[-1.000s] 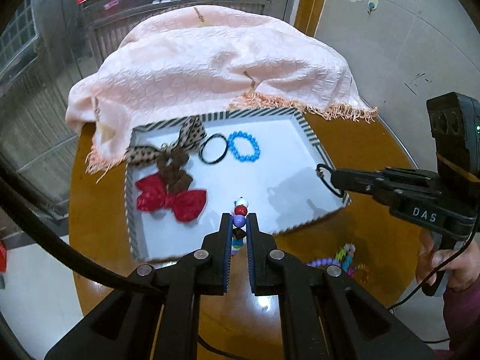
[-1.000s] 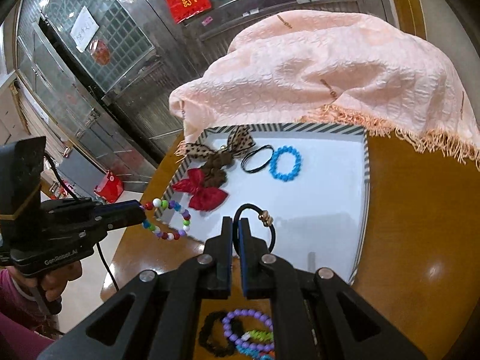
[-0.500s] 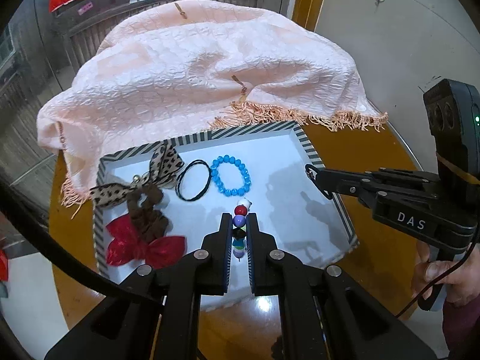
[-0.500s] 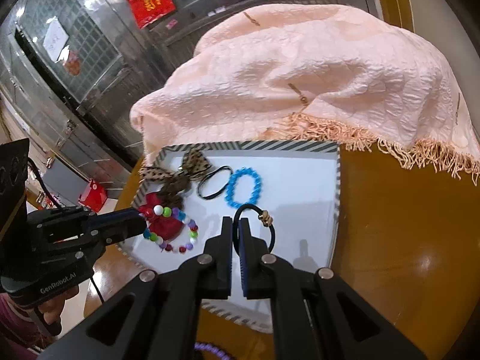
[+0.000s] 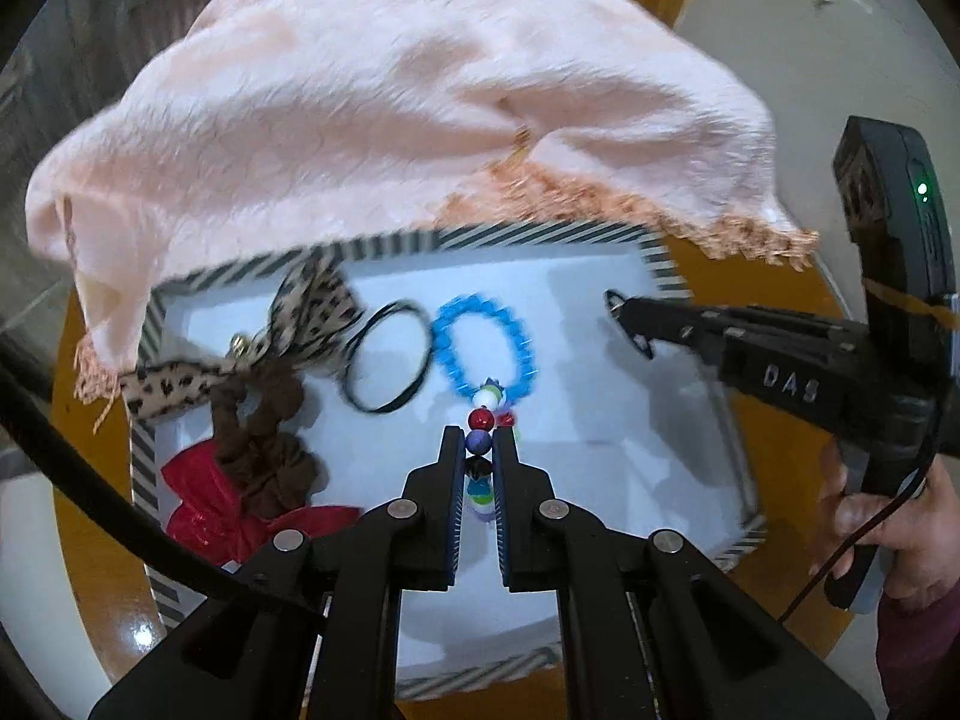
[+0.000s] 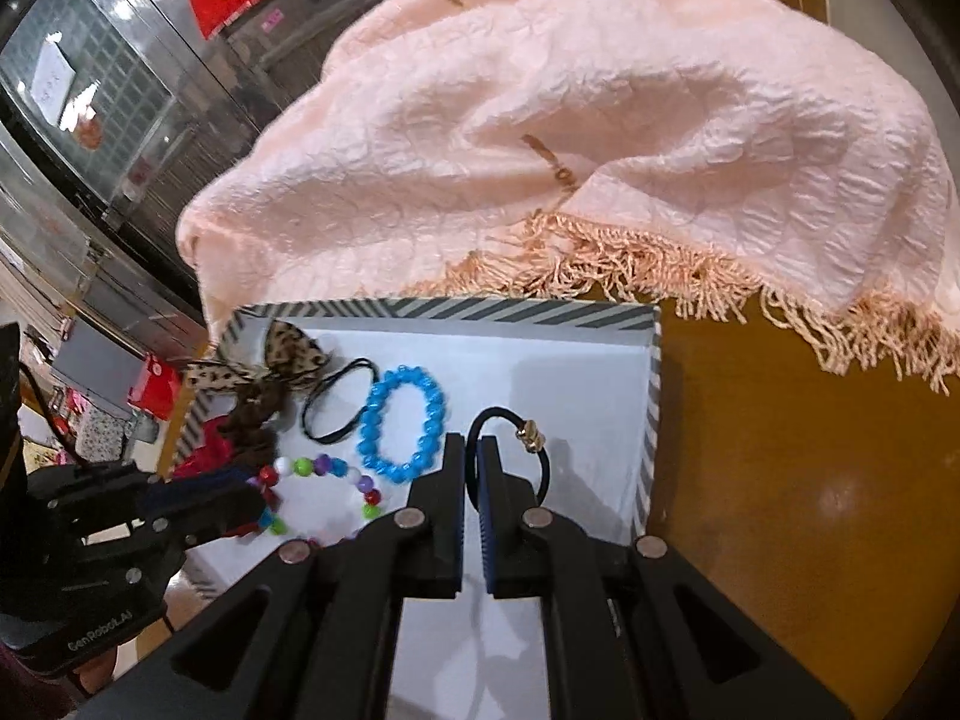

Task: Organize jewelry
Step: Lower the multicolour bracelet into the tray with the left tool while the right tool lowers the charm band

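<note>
The round wooden counter (image 6: 780, 480) carries everything, and a large peach fringed cloth (image 6: 600, 120) is heaped beyond both claws, its fringe draping over the far rim of the tray. The striped-rimmed white tray (image 6: 654, 384) lies directly under and ahead of both claws.

The left claw (image 5: 478, 450) is clenched on a multicoloured bead bracelet (image 5: 480, 414), which sticks up between its fingers above the tray floor; in the right wrist view the same bracelet (image 6: 324, 468) hangs as a loop from that claw (image 6: 258, 498) over the tray's near left part. The right claw (image 6: 471, 462) is clenched on a black hair tie with a gold bead (image 6: 528, 438), the loop standing up just past its fingertips, above the tray's right half. A hand (image 5: 888, 540) grips the right tool's handle at the right of the left claw.

Inside the tray, to the left of the left claw, lie a red bow (image 5: 210, 516), a brown scrunchie (image 5: 264, 450) overlapping it, and a leopard-print bow (image 5: 300, 312) farther back. Just ahead of the left claw sits a blue bead bracelet (image 5: 480, 348), touching or nearly touching the held beads, and beside it on the left a plain black hair tie (image 5: 387, 360).
</note>
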A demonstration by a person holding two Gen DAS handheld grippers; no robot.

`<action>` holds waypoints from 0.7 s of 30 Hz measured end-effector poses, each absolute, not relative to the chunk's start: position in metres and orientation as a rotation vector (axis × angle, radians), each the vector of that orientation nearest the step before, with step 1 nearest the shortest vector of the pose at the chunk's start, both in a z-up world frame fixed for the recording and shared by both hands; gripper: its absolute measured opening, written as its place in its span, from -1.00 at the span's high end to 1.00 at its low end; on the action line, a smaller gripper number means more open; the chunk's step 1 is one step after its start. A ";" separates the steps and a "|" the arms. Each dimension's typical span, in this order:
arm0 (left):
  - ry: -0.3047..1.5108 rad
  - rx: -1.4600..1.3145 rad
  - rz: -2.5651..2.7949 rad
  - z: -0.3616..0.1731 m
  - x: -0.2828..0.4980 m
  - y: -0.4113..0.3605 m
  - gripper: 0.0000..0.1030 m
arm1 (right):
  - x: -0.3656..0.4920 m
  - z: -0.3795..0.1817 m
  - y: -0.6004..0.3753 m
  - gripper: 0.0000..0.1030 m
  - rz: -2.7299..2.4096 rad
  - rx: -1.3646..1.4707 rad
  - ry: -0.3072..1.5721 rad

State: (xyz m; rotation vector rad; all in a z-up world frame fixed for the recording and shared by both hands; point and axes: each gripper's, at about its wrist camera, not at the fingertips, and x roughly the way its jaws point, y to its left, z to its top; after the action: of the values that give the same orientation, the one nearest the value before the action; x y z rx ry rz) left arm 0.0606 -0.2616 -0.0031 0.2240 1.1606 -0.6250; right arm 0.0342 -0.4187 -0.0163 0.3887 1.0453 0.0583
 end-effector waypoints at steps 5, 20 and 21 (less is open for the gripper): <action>1.215 0.205 -0.550 -0.026 0.075 -0.241 1.00 | 0.055 -0.040 -0.418 0.92 0.036 0.382 1.105; 1.264 0.177 -0.464 -0.043 0.076 -0.226 0.70 | 0.043 -0.032 -0.422 0.54 0.010 0.419 1.063; 1.261 0.180 -0.460 -0.042 0.074 -0.225 0.69 | 0.039 -0.028 -0.422 0.54 0.011 0.419 1.056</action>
State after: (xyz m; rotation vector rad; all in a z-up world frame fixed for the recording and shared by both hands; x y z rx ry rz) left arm 0.0744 -0.2251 -0.0417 0.1804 1.2605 -0.4598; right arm 0.0392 -0.4219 -0.0285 0.4189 1.0558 0.0106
